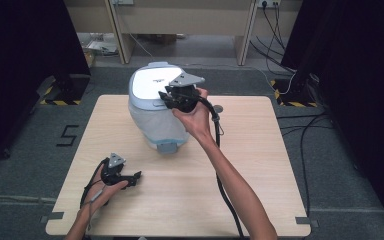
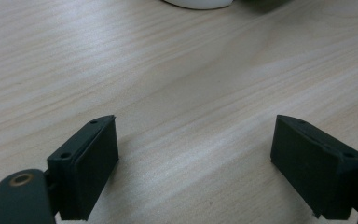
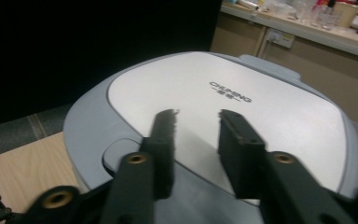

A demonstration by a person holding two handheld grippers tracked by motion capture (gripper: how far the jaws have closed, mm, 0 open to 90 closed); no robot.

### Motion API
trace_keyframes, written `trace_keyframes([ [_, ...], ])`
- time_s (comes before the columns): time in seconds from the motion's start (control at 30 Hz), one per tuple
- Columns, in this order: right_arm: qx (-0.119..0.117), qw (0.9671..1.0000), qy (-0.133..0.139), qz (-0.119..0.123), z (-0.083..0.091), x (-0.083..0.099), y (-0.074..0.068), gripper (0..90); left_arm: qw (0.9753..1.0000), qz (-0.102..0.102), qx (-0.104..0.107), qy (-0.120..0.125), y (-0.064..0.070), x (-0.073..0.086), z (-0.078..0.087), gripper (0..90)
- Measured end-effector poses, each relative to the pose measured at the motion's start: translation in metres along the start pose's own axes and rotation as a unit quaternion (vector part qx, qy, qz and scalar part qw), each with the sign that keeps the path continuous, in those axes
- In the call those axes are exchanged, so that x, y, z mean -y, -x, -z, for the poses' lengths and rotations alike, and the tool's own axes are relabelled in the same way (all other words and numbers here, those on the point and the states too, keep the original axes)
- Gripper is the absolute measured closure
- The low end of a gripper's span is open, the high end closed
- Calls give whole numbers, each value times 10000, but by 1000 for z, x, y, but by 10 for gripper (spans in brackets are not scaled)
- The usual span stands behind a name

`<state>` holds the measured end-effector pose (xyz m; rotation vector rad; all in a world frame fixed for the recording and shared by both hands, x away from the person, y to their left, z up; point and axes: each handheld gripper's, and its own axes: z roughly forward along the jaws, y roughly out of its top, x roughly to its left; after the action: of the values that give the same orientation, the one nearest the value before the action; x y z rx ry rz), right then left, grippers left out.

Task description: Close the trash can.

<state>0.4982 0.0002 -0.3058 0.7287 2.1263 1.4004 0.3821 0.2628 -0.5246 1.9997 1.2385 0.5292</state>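
Beyond the tips of the right gripper (image 3: 196,114) lies the flat silver lid (image 3: 242,112) of a rice cooker (image 1: 156,107), which stands toward the far side of the wooden table (image 1: 260,165). The jaws are parted by a narrow gap and hold nothing; they hover over the near edge of the lid, just above the darker grey patch at its front that looks like the latch button (image 3: 121,151), though I cannot say whether they touch it. My guess is the hand is brought in from above and tilted down so the jaws can press that catch or take hold of the lid edge. The left gripper (image 1: 116,172) is kept well apart from the cooker, low over the near left part of the table, its jaws spread wide with only bare wood between them. A sliver of the cooker's white base (image 2: 198,3) sits far ahead of those jaws, so that hand seems parked out of the way, ready to steady the body if needed.
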Motion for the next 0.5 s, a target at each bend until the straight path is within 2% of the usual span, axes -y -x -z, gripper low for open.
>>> trace_keyframes([
  [0.07,32,9999,97,-92,4,2,4,559,10000,0,0,0,0,0,0,140],
  [0.1,107,9995,243,-191,11,3,11,501,10000,-8,0,-6,0,0,0,139],
  [0.13,107,9995,243,-191,11,3,11,501,10000,-5,0,-5,0,0,0,139],
  [0.2,192,9987,323,-344,19,3,17,442,10000,-4,-1,-3,0,0,0,139],
  [0.23,334,9979,359,-431,29,2,24,405,10000,-1,-2,0,0,0,0,139],
  [0.27,334,9979,359,-431,29,2,24,405,10000,-1,-2,0,0,0,0,140],
  [0.3,500,9968,374,-491,39,4,31,371,10000,-3,-2,-4,0,0,0,139],
  [0.37,569,9964,373,-510,44,6,35,362,10000,0,-3,1,0,0,0,139],
  [0.5,843,9935,368,-671,66,23,54,338,10000,1,-3,1,0,0,0,139],
])
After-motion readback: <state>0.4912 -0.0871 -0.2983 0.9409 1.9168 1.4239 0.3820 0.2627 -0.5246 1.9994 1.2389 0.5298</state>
